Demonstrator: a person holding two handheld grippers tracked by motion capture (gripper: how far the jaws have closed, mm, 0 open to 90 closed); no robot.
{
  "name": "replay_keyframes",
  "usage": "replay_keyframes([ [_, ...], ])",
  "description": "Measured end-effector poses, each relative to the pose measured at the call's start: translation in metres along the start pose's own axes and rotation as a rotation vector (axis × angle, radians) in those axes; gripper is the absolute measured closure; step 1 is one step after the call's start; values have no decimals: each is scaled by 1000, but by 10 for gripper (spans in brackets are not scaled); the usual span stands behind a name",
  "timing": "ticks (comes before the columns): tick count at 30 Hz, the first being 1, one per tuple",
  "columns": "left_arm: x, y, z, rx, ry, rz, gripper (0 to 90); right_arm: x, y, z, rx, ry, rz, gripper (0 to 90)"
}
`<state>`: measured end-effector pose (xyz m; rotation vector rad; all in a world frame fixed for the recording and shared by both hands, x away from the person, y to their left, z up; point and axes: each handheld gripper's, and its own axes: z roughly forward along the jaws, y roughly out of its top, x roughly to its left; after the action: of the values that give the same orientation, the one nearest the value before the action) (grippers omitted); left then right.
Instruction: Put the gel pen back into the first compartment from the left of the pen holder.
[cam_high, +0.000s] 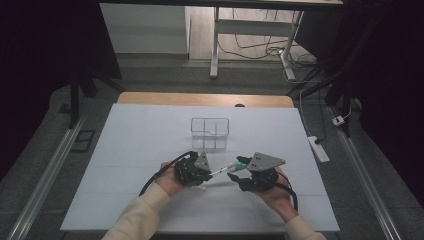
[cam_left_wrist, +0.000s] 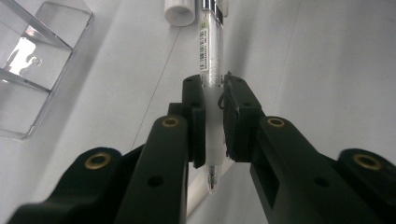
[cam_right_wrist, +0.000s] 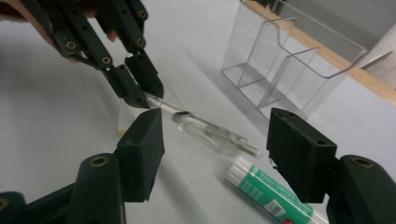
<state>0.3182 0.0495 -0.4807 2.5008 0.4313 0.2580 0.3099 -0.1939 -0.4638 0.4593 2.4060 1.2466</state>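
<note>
Forearms in cream sleeves enter at the bottom of the high view, 1 gripper in each hand.

Count: 1 clear pen (cam_left_wrist: 208, 56), 1 glue stick (cam_right_wrist: 268, 196), 1 clear organizer (cam_high: 210, 133), 2 grippers.

Clear pen: clamped in the left gripper (cam_left_wrist: 214, 123), whose jaws are clenched on the barrel. In the left gripper view the writing tip pokes out below the pads toward the camera, while the labelled barrel and clip end run on past the jaw tips. In the right gripper view the pen (cam_right_wrist: 205, 130) slants out of the left gripper (cam_right_wrist: 142, 93), held clear of the table (cam_high: 130, 150), its free end reaching into the gap ahead of the right gripper's jaws.

Right gripper (cam_right_wrist: 224, 154): jaws released and standing wide, nothing between the pads. They flank the pen's free end without touching it.

Glue stick: white and green, lying flat on the table just beneath the pen's free end, near the right-hand jaw in the right gripper view. Its white end (cam_left_wrist: 180, 11) also shows beside the pen in the left gripper view.

Clear organizer: upright, with dividers inside, standing on the white table beyond both grippers, apart from the pen.
</note>
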Motion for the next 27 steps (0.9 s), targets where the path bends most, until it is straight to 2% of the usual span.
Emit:
replay_keyframes([
  [10, -2, 1, 4, 6, -8, 11, 800, 8, 6, 16, 71, 20, -73, 370],
  [15, -2, 1, 4, 3, -15, 18, 799, 13, 9, 21, 102, 8, -128, 388],
  [19, -2, 1, 3, 0, -20, 18, 800, 13, 8, 27, 139, 10, -150, 427],
  [20, -2, 1, 3, -6, -28, 14, 800, 13, 7, 29, 149, 5, -153, 437],
  [23, 0, 0, -2, -35, -56, 7, 801, 14, 4, 32, 204, -4, -205, 454],
  [25, 1, -1, -4, -46, -70, 3, 802, 16, 3, 34, 221, -21, -241, 478],
  [27, 1, -2, -5, -52, -82, 1, 802, 18, 2, 34, 220, -30, -253, 516],
])
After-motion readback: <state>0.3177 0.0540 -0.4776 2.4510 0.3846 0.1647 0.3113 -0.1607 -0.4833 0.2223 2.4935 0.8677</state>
